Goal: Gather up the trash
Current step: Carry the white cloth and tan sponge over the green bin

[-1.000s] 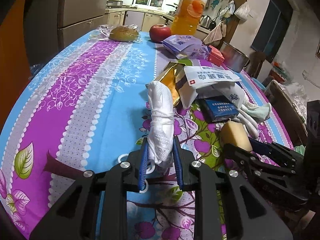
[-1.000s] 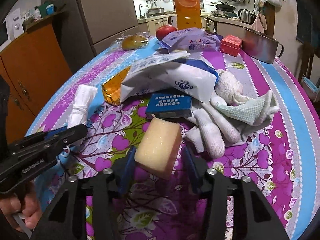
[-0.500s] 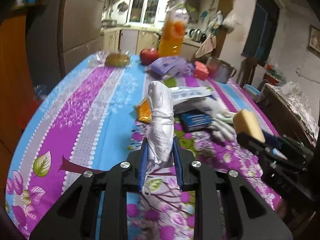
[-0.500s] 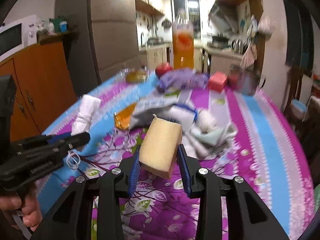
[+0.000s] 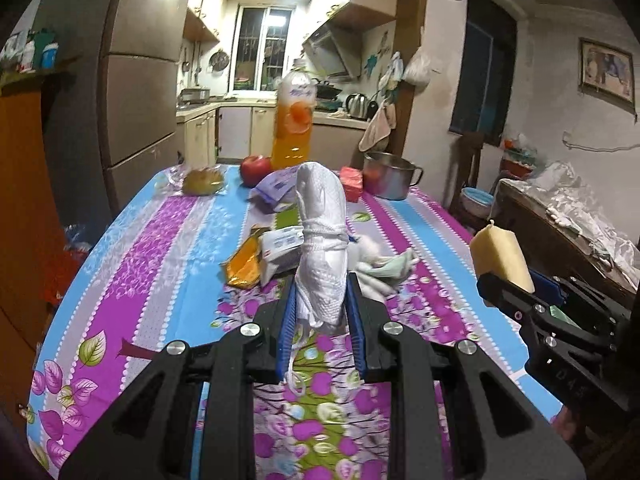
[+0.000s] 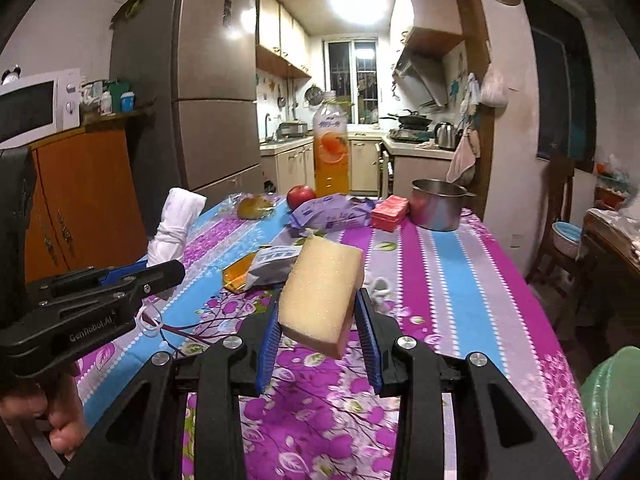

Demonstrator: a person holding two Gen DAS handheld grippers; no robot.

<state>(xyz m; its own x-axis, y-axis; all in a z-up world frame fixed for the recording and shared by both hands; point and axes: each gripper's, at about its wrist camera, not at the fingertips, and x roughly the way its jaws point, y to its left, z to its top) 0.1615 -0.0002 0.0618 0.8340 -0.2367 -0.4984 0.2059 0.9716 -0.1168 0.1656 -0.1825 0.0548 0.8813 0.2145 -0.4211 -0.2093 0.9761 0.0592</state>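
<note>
**Both grippers loaded above the table**

The left gripper (image 5: 322, 312) is clamped on a white mask (image 5: 322, 248) bound with its own string; the bundle stands up from the blue pads, and a loop of string hangs down below them. In the right wrist view this same gripper (image 6: 168, 270) enters from 9 o'clock, the mask (image 6: 176, 224) sticking up from its tip, with a hand (image 6: 60, 424) under it at 8 o'clock.

The right gripper (image 6: 318, 332) grips a yellow sponge (image 6: 322, 296), tilted, its pads pressing on both sides of the lower part. Its jaws have just closed a little further on the sponge. In the left wrist view it (image 5: 516, 284) comes in from 3 o'clock with the sponge (image 5: 498, 256) on top.

Both loads are held clear above the table (image 5: 160, 248), which wears a striped, flowered cloth. Beyond the fingers, toward 12 o'clock, lie a gold wrapper (image 6: 240, 274), a white packet (image 6: 276, 260) touching it, and pale gloves (image 5: 384, 268) just beside. Farther on sit a purple bag (image 6: 332, 216), a red box (image 6: 390, 212), a steel pot (image 6: 440, 204), an apple (image 6: 301, 196), a wrapped bun (image 6: 254, 206) and a tall juice bottle (image 6: 331, 152).
</note>
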